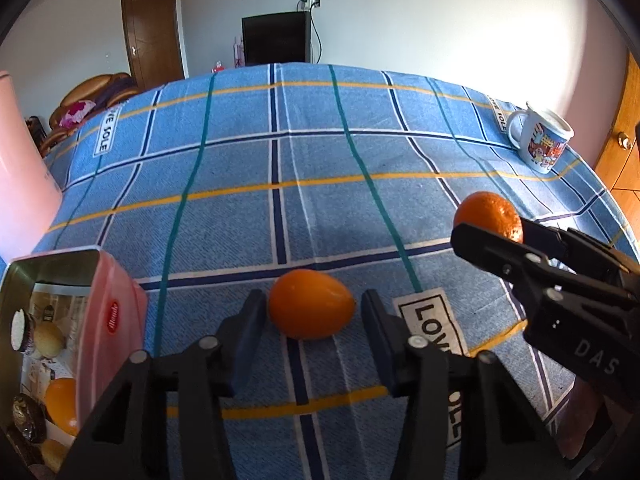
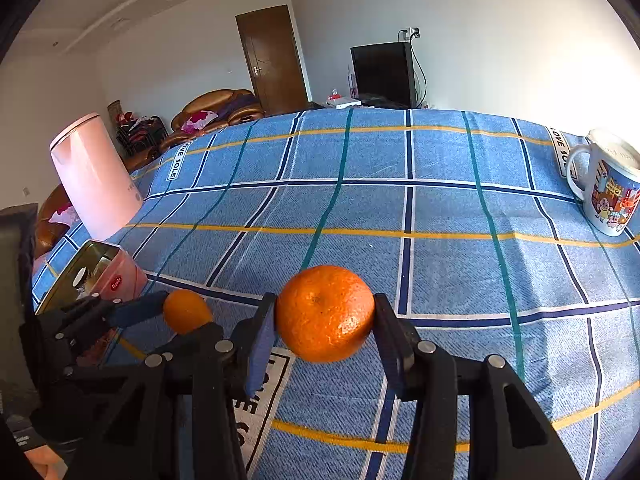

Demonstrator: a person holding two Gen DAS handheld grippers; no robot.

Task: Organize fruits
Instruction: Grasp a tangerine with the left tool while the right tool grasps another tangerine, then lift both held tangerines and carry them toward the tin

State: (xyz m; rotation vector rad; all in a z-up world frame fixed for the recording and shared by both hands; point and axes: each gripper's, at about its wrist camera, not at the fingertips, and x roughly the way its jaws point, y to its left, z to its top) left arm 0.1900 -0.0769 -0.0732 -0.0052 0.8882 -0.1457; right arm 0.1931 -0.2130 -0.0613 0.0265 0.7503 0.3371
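From the left wrist, the left gripper (image 1: 314, 316) is spread around a smooth orange fruit (image 1: 311, 309) lying on the checked cloth (image 1: 320, 160), while from the right wrist the right gripper (image 2: 325, 316) pinches a tangerine (image 2: 325, 313) above that cloth.

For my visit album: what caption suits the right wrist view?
Right gripper clasps a round orange above a blue plaid cloth, left gripper at a smaller fruit.

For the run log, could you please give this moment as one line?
left gripper: open around smooth orange fruit | right gripper: shut on mandarin | tin: open, left
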